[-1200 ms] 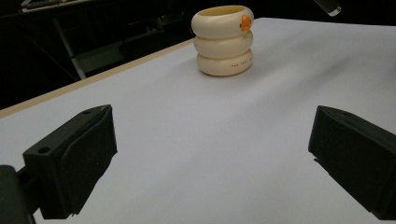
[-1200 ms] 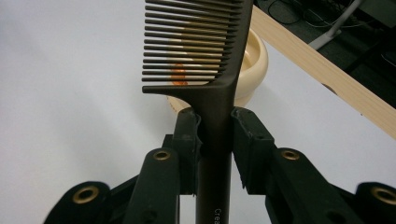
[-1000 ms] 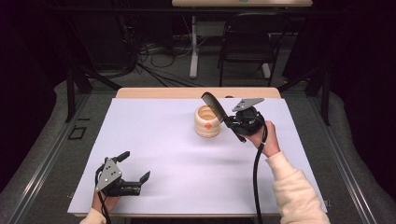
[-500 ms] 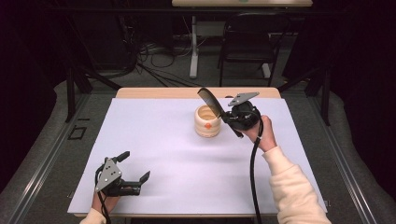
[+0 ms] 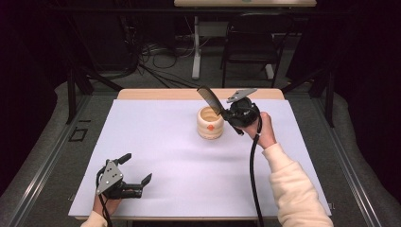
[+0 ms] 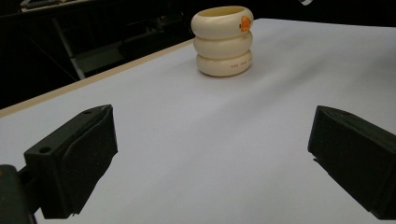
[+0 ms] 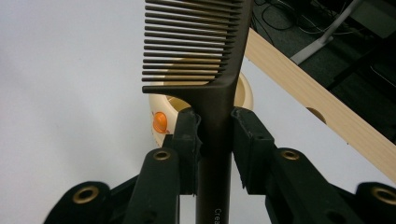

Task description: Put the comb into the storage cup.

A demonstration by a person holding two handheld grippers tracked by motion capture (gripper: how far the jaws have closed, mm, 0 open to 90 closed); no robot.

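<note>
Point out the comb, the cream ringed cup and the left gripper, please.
comb point(image 7: 205, 56), right gripper view, on its teeth.
cream ringed cup point(image 6: 224, 44), left gripper view, on its middle ring.
left gripper point(image 5: 138, 170), high view, midway between its fingertips.

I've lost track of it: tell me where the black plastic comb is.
In the high view the black plastic comb is clamped in the right gripper, raised above the cream ribbed cup near the table's far edge.

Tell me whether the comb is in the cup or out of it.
Out. The right gripper holds the comb above the cup, teeth end raised.
</note>
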